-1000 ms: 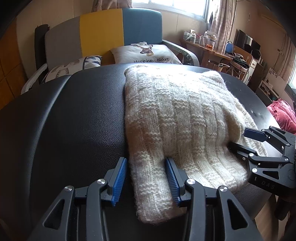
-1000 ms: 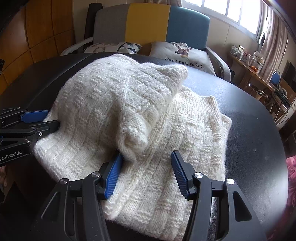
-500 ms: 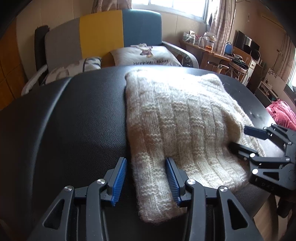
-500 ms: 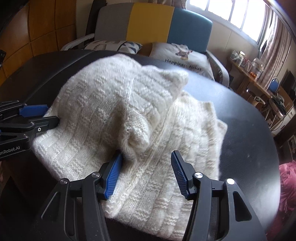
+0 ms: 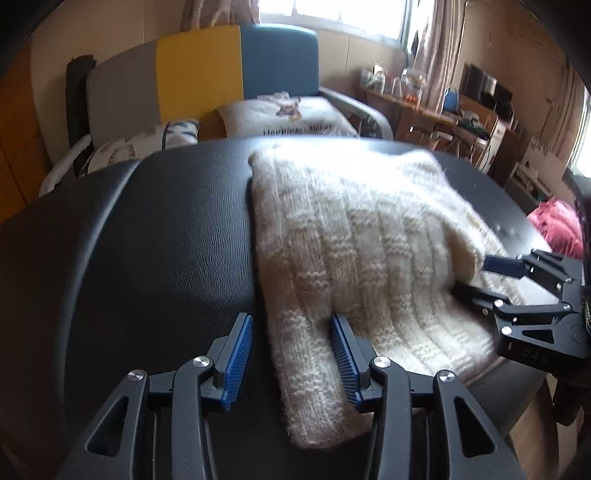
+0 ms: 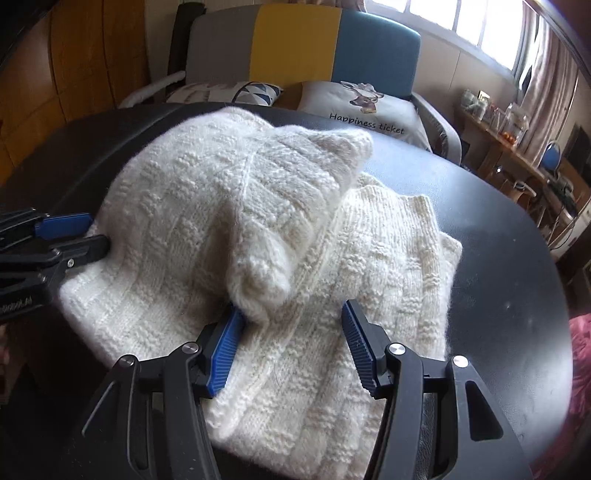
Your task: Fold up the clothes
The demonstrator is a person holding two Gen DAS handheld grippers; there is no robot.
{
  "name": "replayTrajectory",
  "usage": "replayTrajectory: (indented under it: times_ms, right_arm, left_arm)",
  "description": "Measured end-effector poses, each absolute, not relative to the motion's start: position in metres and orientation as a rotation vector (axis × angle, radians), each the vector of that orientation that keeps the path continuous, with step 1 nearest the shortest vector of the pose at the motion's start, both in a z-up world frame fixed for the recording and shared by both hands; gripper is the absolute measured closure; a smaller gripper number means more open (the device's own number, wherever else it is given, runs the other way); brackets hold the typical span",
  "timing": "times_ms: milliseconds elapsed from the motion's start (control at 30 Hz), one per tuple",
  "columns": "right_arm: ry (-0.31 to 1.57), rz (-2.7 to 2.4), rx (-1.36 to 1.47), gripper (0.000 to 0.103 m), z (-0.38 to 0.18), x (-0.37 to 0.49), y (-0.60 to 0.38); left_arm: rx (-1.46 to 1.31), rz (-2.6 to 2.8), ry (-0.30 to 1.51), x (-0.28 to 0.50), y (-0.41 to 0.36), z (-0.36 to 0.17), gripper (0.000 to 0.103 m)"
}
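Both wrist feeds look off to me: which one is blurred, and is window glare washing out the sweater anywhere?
Left wrist view: motion-smeared, the cream sweater soft, its far edge bleached by the window; cushion lettering unreadable. Right wrist view: sharper, knit texture and cushion print legible; window blown out top right, pale haze on the black table. Both: fisheye bending, dark corners.
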State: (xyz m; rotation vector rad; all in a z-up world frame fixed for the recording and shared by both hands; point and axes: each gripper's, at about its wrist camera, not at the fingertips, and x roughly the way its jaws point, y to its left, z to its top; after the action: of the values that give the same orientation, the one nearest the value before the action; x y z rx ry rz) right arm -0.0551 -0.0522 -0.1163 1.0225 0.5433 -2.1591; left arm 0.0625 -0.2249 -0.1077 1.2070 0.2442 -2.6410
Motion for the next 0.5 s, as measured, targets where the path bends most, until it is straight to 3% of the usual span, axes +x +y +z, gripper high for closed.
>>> replayTrajectory:
  times_ms: [200,333,500]
  right_arm:
    - [0.461,-2.183,0.945,0.045,-0.07,-0.057,-0.036]
    - [0.349,-2.184,0.867,0.045,-0.049,-0.068,-0.046]
    - [0.411,-2.097,1.034,0.045,-0.098,-0.097,-0.073]
  left_arm:
    - [1.059,-2.734,0.259,0.066,-0.23,-0.083,0.059]
    - [1.192,-2.715,0.251,0.041,-0.229,-0.097,0.059]
    - [1.285,-2.694,0.253,0.035,-0.224,-0.118,0.058]
